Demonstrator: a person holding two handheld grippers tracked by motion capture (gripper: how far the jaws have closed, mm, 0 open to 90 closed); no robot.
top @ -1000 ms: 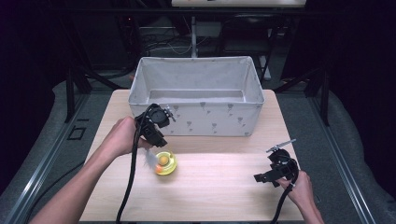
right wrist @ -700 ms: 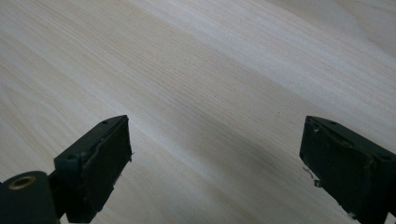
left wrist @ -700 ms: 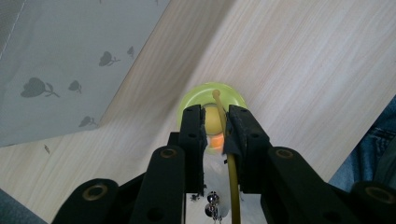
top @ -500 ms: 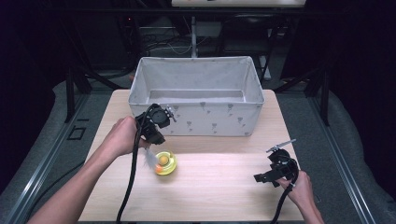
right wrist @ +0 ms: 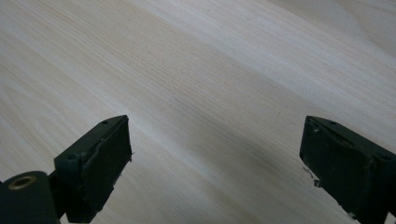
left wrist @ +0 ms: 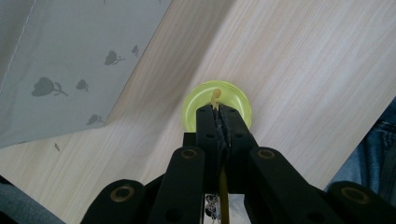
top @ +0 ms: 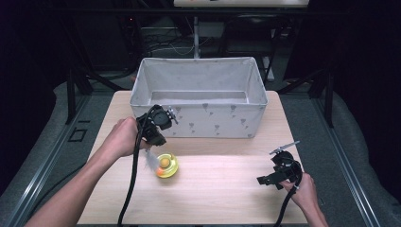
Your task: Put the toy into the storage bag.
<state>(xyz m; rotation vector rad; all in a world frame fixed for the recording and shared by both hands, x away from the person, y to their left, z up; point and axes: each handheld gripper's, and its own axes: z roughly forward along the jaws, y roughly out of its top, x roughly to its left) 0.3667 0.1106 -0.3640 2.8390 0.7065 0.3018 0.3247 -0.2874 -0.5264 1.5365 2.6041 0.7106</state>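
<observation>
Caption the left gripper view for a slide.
Left gripper with jaws shut on the thin stem of a yellow-green toy, on the wooden table beside the fabric bin.

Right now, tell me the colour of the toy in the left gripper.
Translucent yellow-green toy, clearest in the left gripper view.

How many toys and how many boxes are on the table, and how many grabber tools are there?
Yellow-green toy with an orange middle: 1
Grey fabric bin with a small flower print: 1
Grippers: 2, the left gripper shut on the toy's thin stem, the right gripper open above bare table
Total: 4
</observation>
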